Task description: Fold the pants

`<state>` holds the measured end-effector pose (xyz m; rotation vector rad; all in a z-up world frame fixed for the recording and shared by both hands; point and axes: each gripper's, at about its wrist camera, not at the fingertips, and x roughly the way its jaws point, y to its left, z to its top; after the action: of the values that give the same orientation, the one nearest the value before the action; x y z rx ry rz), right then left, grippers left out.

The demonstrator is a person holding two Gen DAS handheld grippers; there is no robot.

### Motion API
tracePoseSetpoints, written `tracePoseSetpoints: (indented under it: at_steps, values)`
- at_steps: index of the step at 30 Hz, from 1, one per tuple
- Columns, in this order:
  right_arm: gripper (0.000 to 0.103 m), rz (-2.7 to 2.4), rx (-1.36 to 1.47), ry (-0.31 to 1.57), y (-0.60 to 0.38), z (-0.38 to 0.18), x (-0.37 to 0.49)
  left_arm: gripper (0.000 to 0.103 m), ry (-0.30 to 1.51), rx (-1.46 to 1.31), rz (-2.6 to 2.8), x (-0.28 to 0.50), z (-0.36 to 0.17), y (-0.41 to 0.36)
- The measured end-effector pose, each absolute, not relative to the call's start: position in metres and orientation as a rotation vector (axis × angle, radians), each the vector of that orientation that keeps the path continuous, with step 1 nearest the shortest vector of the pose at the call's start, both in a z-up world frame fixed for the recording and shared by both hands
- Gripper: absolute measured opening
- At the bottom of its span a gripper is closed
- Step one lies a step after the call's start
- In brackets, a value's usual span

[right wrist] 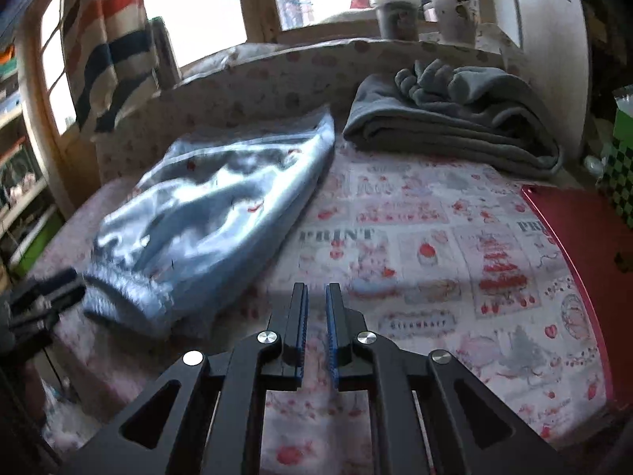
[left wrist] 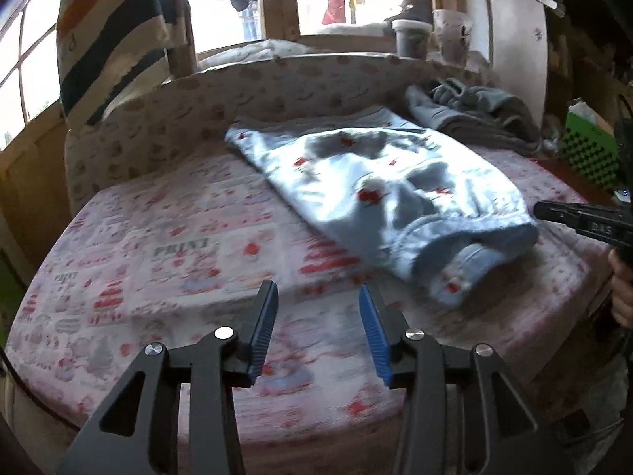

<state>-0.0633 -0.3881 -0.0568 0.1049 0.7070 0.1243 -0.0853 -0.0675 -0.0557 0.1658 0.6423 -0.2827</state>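
Note:
Light blue pants (left wrist: 376,194) with small red marks lie folded lengthwise on the printed bedsheet (left wrist: 158,245), waistband end toward me. They also show in the right wrist view (right wrist: 205,213), left of centre. My left gripper (left wrist: 316,297) is open and empty, above the sheet, left of the waistband. My right gripper (right wrist: 316,297) has its jaws nearly together with a narrow gap and holds nothing; it hovers over the sheet (right wrist: 435,261) right of the pants. It also shows at the right edge of the left wrist view (left wrist: 546,211).
A folded grey garment (right wrist: 455,126) lies at the back right of the bed. A red board (right wrist: 585,253) lies at the right edge. Two cups (right wrist: 455,4) stand on the window ledge. A striped towel (left wrist: 110,39) hangs at the back left.

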Motion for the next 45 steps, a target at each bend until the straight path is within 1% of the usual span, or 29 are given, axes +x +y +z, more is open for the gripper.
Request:
tracePoseSetpoints:
  at_steps: [1,2,3,5,6,11,13,15,16,21,23,27,30,34,39,41,43,44,45]
  values:
    - [0.009,0.135,0.091,0.715,-0.386,-0.058,-0.064,0.043,0.651,0.168,-0.283,-0.084,-0.057,-0.065]
    - [0.012,0.149,0.084,0.722,-0.385,-0.059,-0.065,0.043,0.656,0.174,-0.285,-0.084,-0.058,-0.064]
    - [0.02,0.159,0.081,0.725,-0.384,-0.06,-0.065,0.043,0.662,0.19,-0.286,-0.083,-0.059,-0.065]
    - [0.03,0.179,0.069,0.726,-0.379,-0.06,-0.067,0.043,0.664,0.227,-0.289,-0.083,-0.062,-0.068]
    - [0.032,0.179,0.057,0.724,-0.377,-0.06,-0.067,0.043,0.663,0.238,-0.298,-0.082,-0.063,-0.07]
    - [0.033,0.184,0.012,0.725,-0.366,-0.061,-0.067,0.043,0.665,0.27,-0.353,-0.081,-0.062,-0.086]
    - [0.035,0.185,-0.008,0.723,-0.362,-0.061,-0.066,0.046,0.656,0.284,-0.372,-0.08,-0.061,-0.093]
    - [0.046,0.198,-0.013,0.722,-0.36,-0.061,-0.066,0.048,0.646,0.311,-0.38,-0.081,-0.061,-0.099]
    - [0.048,0.209,-0.017,0.721,-0.358,-0.061,-0.066,0.048,0.644,0.317,-0.388,-0.081,-0.061,-0.101]
    - [0.049,0.209,-0.082,0.692,-0.348,-0.062,-0.064,0.051,0.63,0.298,-0.398,-0.077,-0.059,-0.106]
    - [0.05,0.222,-0.091,0.678,-0.348,-0.061,-0.063,0.056,0.613,0.286,-0.391,-0.075,-0.057,-0.105]
    - [0.052,0.25,-0.144,0.654,-0.348,-0.056,-0.061,0.059,0.579,0.269,-0.406,-0.072,-0.049,-0.103]
    - [0.055,0.269,-0.083,0.671,-0.358,-0.052,-0.053,0.062,0.535,0.284,-0.443,-0.071,-0.044,-0.104]
    - [0.055,0.29,0.0,0.711,-0.367,-0.052,-0.042,0.062,0.524,0.351,-0.497,-0.069,-0.043,-0.111]
    - [0.055,0.274,-0.002,0.694,-0.373,-0.049,-0.046,0.062,0.522,0.443,-0.508,-0.07,-0.05,-0.115]
    - [0.055,0.285,-0.025,0.697,-0.373,-0.05,-0.052,0.062,0.524,0.433,-0.504,-0.068,-0.051,-0.115]
    - [0.055,0.289,-0.076,0.702,-0.37,-0.052,-0.059,0.051,0.527,0.401,-0.506,-0.066,-0.049,-0.114]
    - [0.055,0.29,-0.097,0.703,-0.369,-0.053,-0.062,0.035,0.528,0.38,-0.506,-0.064,-0.048,-0.113]
    - [0.055,0.294,-0.121,0.705,-0.367,-0.054,-0.065,0.022,0.532,0.352,-0.511,-0.061,-0.045,-0.112]
